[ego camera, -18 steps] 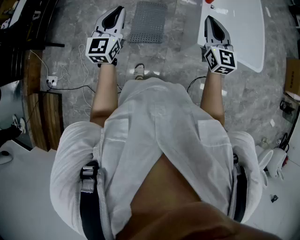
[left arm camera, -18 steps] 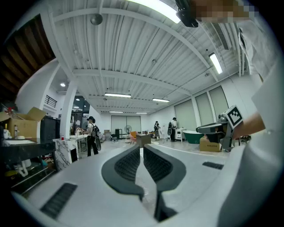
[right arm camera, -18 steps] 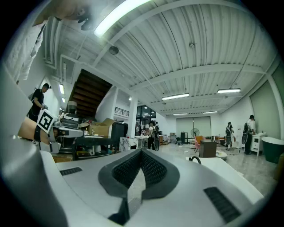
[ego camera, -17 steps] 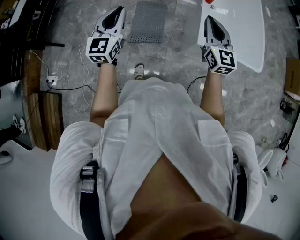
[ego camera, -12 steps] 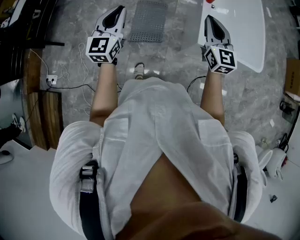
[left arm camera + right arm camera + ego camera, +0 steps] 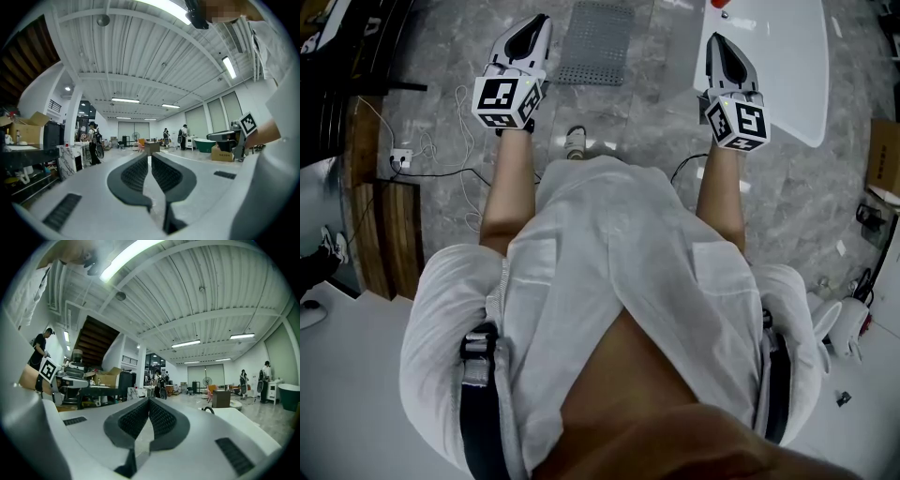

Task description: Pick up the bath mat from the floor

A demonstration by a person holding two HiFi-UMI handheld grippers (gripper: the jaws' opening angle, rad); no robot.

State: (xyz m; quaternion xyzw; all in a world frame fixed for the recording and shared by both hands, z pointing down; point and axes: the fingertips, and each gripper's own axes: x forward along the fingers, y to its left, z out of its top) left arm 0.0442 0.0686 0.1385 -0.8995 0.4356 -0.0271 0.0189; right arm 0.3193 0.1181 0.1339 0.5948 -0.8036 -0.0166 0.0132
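The bath mat [image 6: 598,42], a grey textured rectangle, lies flat on the grey stone floor at the top middle of the head view, ahead of the person's feet. My left gripper [image 6: 528,36] is held up at waist height to the left of the mat, shut and empty. My right gripper [image 6: 722,52] is level with it on the right, over the edge of a white board, also shut with nothing in it. In both gripper views the jaws meet tip to tip, left gripper [image 6: 150,157] and right gripper [image 6: 149,402], and look across the room, not at the mat.
A white board [image 6: 783,56] lies on the floor at upper right. Wooden steps [image 6: 380,225] and a power strip with cables [image 6: 401,159] are at the left. A shoe [image 6: 575,142] shows below the mat. A cardboard box [image 6: 883,150] sits far right. People stand far off in the hall.
The right gripper has drifted slightly left and up. The left gripper and the mat stay where they were.
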